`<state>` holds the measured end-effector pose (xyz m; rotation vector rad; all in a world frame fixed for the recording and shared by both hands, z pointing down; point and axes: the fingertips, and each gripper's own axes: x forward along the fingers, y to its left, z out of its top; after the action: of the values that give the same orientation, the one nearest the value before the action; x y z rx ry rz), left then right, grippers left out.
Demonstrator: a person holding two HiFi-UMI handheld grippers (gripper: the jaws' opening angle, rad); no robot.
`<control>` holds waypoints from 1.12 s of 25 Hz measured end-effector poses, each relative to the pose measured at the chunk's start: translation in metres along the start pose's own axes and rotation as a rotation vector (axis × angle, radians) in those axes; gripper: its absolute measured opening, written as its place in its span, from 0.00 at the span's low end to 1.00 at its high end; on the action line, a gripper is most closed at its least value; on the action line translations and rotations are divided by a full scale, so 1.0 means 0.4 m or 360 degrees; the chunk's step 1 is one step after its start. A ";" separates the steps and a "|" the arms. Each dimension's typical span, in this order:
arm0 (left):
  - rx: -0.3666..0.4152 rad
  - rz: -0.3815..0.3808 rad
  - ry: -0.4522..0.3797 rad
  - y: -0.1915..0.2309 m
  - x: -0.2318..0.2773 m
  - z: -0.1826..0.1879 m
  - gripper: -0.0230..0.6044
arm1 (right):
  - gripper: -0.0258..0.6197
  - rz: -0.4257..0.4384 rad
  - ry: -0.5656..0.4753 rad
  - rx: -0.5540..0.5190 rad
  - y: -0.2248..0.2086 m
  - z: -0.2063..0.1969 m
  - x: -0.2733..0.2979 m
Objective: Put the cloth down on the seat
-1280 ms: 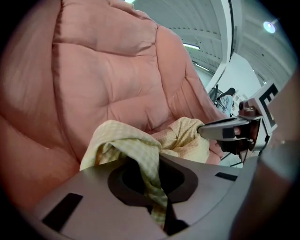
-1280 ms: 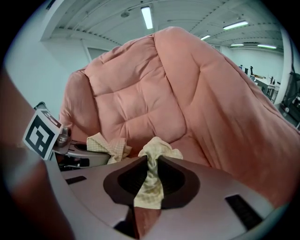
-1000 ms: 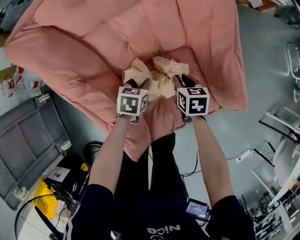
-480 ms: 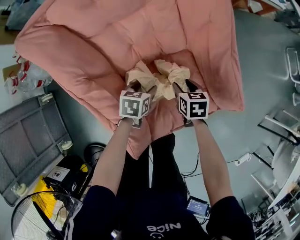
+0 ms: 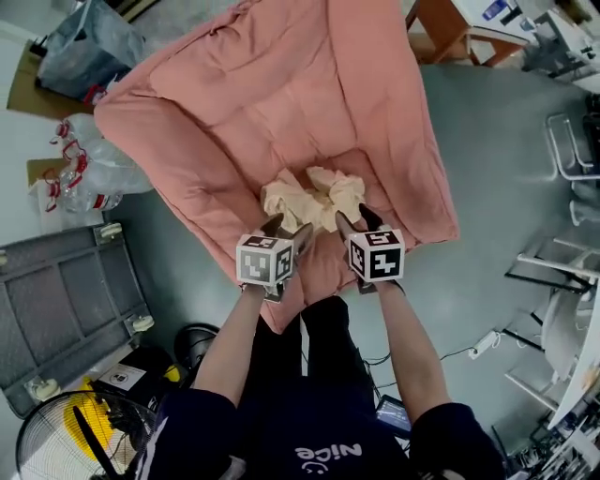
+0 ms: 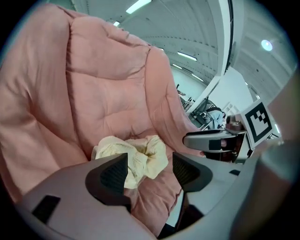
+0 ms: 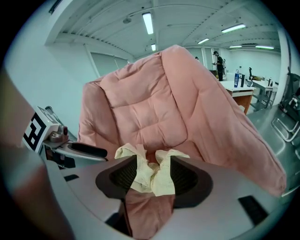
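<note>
A crumpled cream cloth (image 5: 314, 199) lies loose on the seat of a big pink padded chair (image 5: 281, 94). My left gripper (image 5: 288, 228) hangs just in front of the cloth; its jaws are opening and nothing is pressed between them. My right gripper (image 5: 354, 219) is beside it, jaws also opening, clear of the cloth. In the left gripper view the cloth (image 6: 133, 157) rests beyond the gripper (image 6: 149, 171). In the right gripper view the cloth (image 7: 161, 183) shows past the gripper (image 7: 152, 174), untouched by the pads.
Plastic bags (image 5: 84, 169) lie on the floor left of the chair. A grey trolley deck (image 5: 56, 309) and a fan (image 5: 56, 441) are at the lower left. Metal chair frames (image 5: 572, 262) stand at the right, a wooden table (image 5: 459, 28) behind.
Both grippers were shut on the cloth, then opened and drew back toward the person. The cloth dropped onto the seat and stays there.
</note>
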<state>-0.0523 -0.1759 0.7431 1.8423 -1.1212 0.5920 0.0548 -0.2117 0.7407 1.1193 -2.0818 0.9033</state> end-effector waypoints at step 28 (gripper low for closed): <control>0.0354 -0.0223 -0.0582 -0.339 -0.579 0.171 0.51 | 0.36 -0.0064 -0.0559 -0.0192 0.306 0.219 -0.596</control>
<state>-0.0474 -0.0998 0.4767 2.2659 -1.1826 0.3143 0.0430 -0.1213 0.4742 1.3248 -2.3468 0.5842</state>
